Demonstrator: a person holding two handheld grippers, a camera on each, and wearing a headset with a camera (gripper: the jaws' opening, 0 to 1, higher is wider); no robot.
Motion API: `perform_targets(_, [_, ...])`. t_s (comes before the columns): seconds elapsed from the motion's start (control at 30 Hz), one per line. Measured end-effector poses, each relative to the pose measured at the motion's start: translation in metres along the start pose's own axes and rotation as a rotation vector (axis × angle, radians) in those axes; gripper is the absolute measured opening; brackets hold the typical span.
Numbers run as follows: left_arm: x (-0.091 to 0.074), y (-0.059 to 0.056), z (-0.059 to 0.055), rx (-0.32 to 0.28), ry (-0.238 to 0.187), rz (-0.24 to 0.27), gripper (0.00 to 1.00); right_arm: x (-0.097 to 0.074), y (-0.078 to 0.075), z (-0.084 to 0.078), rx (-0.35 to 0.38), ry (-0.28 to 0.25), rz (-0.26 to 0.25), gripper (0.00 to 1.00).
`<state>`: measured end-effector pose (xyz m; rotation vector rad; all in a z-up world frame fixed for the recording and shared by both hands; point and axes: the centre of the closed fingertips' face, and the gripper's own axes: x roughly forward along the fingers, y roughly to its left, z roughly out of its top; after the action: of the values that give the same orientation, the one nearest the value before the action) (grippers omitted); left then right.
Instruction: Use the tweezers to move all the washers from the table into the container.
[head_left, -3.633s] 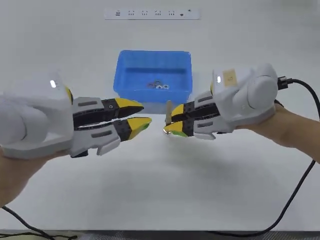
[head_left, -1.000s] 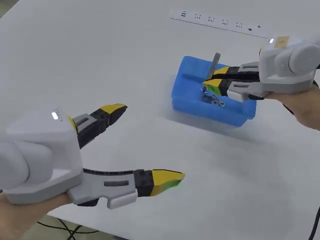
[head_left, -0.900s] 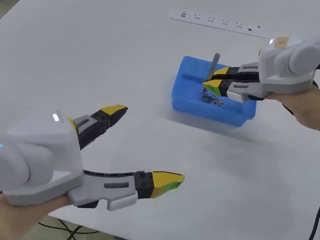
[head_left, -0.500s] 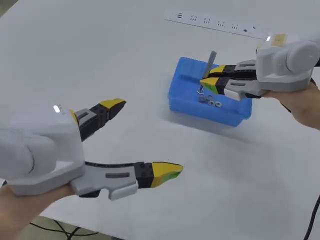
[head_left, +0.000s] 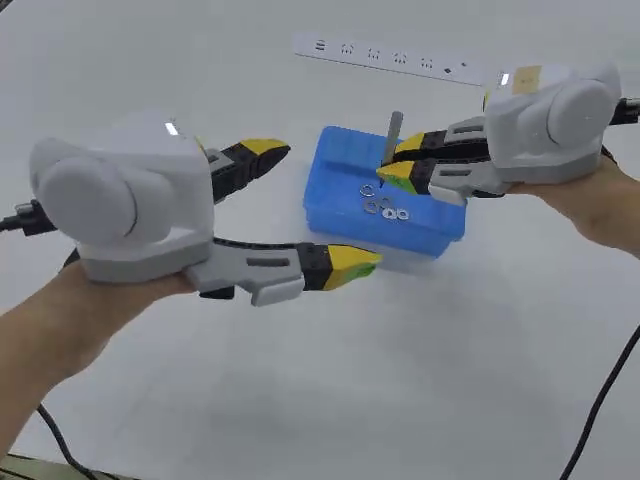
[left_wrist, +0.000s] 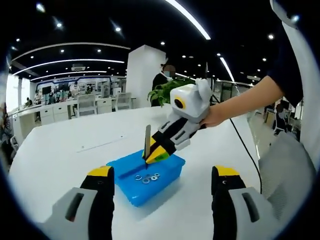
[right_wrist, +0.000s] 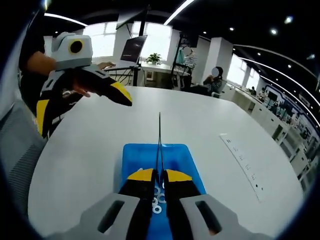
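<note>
A blue container (head_left: 340, 222) stands on the white table with several washers (head_left: 385, 207) lying inside. My right gripper (head_left: 392, 166) hovers just above it, shut on the grey tweezers (head_left: 395, 128), which stick up between its jaws. In the right gripper view the tweezers (right_wrist: 160, 135) run forward from the shut right gripper (right_wrist: 160, 175) over the container (right_wrist: 142, 152). My left gripper (head_left: 318, 205) is wide open and holds nothing, left of the container. In the left gripper view the left gripper (left_wrist: 165, 172) frames the container (left_wrist: 145, 194), the washers (left_wrist: 147, 177) and the tweezers (left_wrist: 147, 140).
A white power strip (head_left: 400, 58) lies at the far side of the table. A black cable (head_left: 600, 400) trails from the right gripper across the table. The office behind has desks, chairs and people.
The right gripper, once in front of the container with the tweezers, now holds them over it. The left gripper has opened wide and come up closer to the container. The head camera has shifted.
</note>
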<state>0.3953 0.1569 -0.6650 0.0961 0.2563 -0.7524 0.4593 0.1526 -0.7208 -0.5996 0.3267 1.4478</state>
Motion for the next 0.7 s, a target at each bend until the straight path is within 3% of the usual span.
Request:
perform_targets(0.1, [0.013, 0.007, 0.01, 0.072, 0.016, -0.04, 0.76, -0.002, 0.006, 0.001, -0.027, 0.011, 0.011, 0.08])
perform_targets(0.2, [0.025, 0.015, 0.014, 0.182, 0.076, -0.071, 0.71, -0.004, 0.011, 0.002, -0.058, 0.025, 0.026, 0.08])
perform_targets(0.3, [0.034, 0.016, 0.019, 0.268, 0.102, -0.123, 0.54, -0.004, 0.015, 0.002, -0.09, 0.036, 0.038, 0.08])
perform_targets(0.33, [0.036, 0.015, 0.019, 0.269, 0.103, -0.14, 0.48, -0.004, 0.016, 0.002, -0.097, 0.038, 0.041, 0.08])
perform_targets(0.4, [0.041, 0.014, 0.019, 0.273, 0.111, -0.16, 0.48, -0.005, 0.017, 0.002, -0.109, 0.04, 0.048, 0.08])
perform_targets(0.47, [0.043, 0.012, 0.016, 0.33, 0.141, -0.189, 0.47, -0.005, 0.018, 0.002, -0.12, 0.045, 0.052, 0.08])
perform_targets(0.57, [0.045, 0.008, 0.012, 0.363, 0.165, -0.21, 0.38, -0.005, 0.019, 0.003, -0.132, 0.049, 0.057, 0.08])
perform_targets(0.7, [0.045, 0.005, 0.011, 0.359, 0.177, -0.218, 0.26, -0.005, 0.02, 0.002, -0.155, 0.061, 0.063, 0.08])
